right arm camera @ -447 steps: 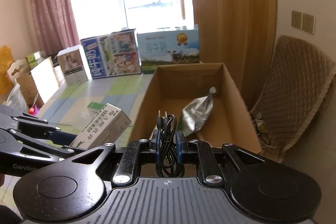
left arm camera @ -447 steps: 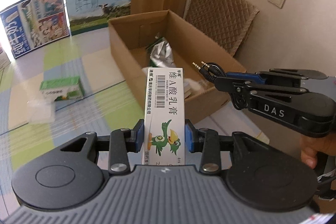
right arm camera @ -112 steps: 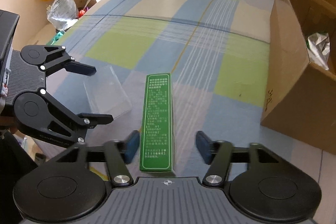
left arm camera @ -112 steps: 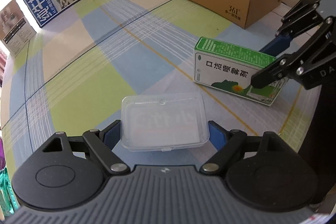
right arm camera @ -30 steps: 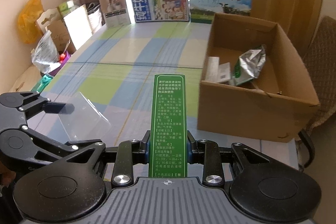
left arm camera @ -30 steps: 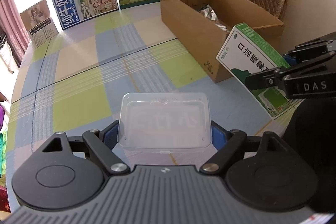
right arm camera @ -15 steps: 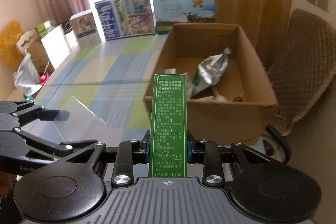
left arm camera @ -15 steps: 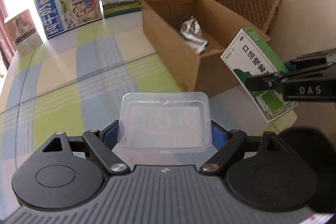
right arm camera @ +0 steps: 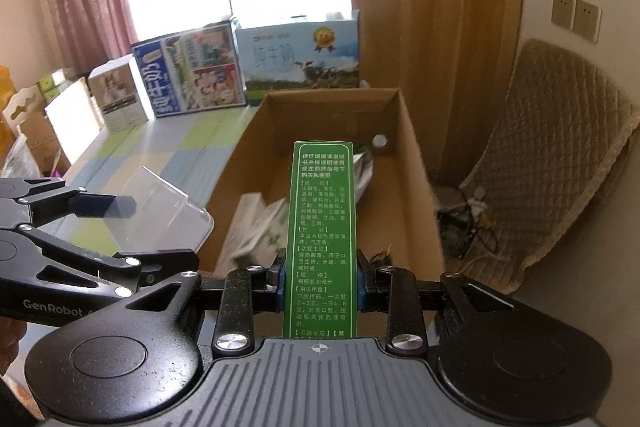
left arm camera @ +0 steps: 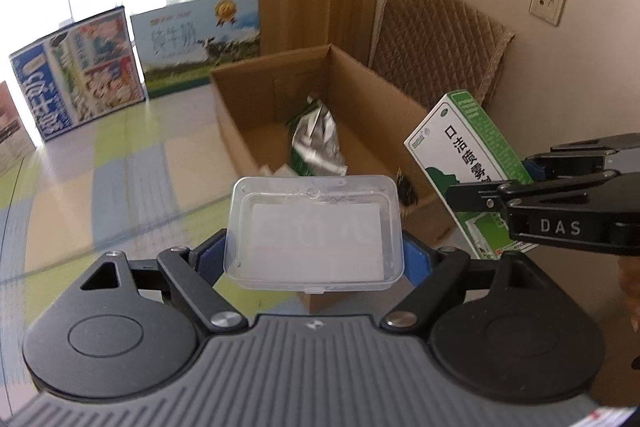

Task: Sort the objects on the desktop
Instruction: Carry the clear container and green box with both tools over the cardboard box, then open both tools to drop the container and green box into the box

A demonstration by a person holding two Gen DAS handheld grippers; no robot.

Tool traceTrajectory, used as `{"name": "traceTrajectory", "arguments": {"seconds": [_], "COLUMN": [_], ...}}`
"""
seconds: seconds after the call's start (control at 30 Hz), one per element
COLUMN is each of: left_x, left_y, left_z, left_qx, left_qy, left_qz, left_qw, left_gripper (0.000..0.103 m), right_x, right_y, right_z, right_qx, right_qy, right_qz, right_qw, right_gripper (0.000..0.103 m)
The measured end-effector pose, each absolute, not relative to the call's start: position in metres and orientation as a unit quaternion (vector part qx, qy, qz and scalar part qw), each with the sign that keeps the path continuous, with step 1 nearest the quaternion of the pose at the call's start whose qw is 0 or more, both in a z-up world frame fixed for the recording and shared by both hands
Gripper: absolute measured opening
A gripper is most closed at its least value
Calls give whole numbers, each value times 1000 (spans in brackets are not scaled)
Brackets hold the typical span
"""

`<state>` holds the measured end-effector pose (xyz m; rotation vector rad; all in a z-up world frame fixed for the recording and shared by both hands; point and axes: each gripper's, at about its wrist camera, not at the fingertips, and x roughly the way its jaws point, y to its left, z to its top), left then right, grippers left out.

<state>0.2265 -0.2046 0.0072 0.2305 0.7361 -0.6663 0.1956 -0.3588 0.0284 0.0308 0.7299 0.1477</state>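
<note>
Two handheld grippers hang side by side at the near end of an open cardboard box on a table with a checked cloth, each carrying one item to be sorted. The left gripper has its jaws spread wide and pressed against the two short ends of a clear plastic case, which lies flat between them with a white card showing inside; from that gripper's view the box sits at about 12 o'clock, just past the case. The right gripper has its jaws drawn in close on a narrow green carton, held edge up and pointing forward, its far end over the box opening at 12 o'clock. In the left view the same carton appears at 3 o'clock, tilted, near the box's near right corner. Inside the box lie a crumpled silver pouch, some pale packets and something dark in the near corner that I cannot make out. Milk cartons stand along the far edge of the table at 11 o'clock, and a quilted chair is at 2 o'clock. This looks like the carrying step, nearly done. The next move seems to call for bringing each item fully over the opening, lowering it, then loosening the jaws, with the two kept apart so they do not collide.
</note>
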Motion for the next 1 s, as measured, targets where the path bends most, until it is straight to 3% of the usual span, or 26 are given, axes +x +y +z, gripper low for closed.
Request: {"name": "traceTrajectory", "arguments": {"seconds": [1.0], "left_x": [327], "left_y": [-277], "left_z": [-19], "left_qx": [98], "left_qy": [361], "left_qz": [-347], "left_qw": [860], "left_gripper": [83], "right_x": [284], "right_y": [-392], "right_z": [3], "right_qx": [12], "right_qy": [368], "right_qz": [44], "right_qw": [929], "right_gripper": [28]}}
